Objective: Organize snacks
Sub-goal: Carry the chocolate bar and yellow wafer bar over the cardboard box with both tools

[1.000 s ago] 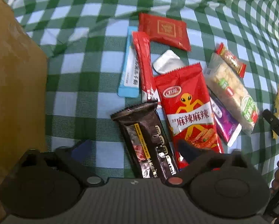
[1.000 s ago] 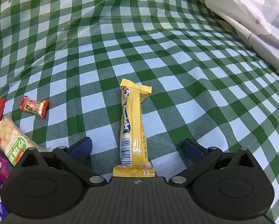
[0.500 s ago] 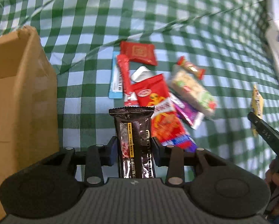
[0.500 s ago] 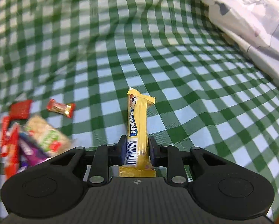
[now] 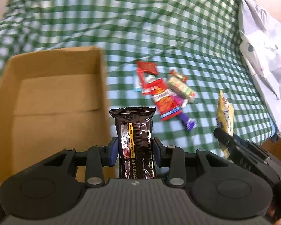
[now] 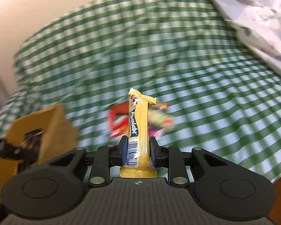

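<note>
Over a surface draped in green-and-white checked cloth (image 5: pixel 121 28), we carry two snacks at once toward the open brown cardboard box (image 5: pixel 52 97), which looks empty and sits to the left of the loose snacks, presumably so everything can be gathered in one place.

The white crumpled plastic bag (image 5: pixel 268 60) lies along the cloth's right edge, well apart from the sorting.

Between box and bag rests the small heap of mixed snack packets (image 5: pixel 164 91), red, blue, purple and pale green wrappers overlapping, not yet put away; we judge the job barely begun, with these left to collect.

Our left claw (image 5: pixel 135 150) is clamped partway closed on the black rectangular foil biscuit packet (image 5: pixel 133 131), pads pressing its two long edges near the lower half so the packet stands out ahead of the fingers, just beside the box's near right wall. Held this way, its free end can go over the rim first.

Our right claw (image 6: pixel 138 150) is pinched narrow on the slim yellow candy stick wrapper (image 6: pixel 138 123), gripped low near the barcode, so most of its length stands clear above the pads. In the left wrist view that yellow stick hangs to the right of the heap, farther from the box; we expect it to follow the black packet in. Its thin, slippery wrapper could slide if the grip loosens.
</note>
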A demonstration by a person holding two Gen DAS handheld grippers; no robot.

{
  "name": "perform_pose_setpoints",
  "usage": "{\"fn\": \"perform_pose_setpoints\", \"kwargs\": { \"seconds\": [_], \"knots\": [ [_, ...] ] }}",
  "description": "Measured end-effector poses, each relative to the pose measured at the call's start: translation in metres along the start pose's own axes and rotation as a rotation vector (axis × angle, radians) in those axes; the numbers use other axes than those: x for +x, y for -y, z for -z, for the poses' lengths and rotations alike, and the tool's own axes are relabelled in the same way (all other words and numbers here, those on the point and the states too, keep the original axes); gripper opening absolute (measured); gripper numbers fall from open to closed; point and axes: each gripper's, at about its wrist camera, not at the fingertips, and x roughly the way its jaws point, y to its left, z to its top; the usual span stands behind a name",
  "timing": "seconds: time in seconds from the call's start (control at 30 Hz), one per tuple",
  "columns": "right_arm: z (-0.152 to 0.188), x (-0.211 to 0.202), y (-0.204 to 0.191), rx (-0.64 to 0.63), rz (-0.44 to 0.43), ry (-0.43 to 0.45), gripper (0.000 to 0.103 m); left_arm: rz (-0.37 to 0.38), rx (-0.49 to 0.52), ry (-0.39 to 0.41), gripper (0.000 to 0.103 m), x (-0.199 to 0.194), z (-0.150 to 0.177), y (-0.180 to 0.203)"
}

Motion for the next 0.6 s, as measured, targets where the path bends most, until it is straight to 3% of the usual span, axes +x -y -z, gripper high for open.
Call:
{"fn": "perform_pose_setpoints", "kwargs": {
  "seconds": [0.33, 0.6],
  "knots": [
    [0.053, -0.063, -0.141, -0.198, -0.277, -0.1, 0.025, -0.104, -0.139, 0.06, 0.042, -0.089, 0.09, -0.102],
    [0.067, -0.085, -0.19, -0.289, -0.268, -0.105, 0.025, -0.093, -0.196, 0.121, 0.042, -0.121, 0.124, -0.146]
  ]
}}
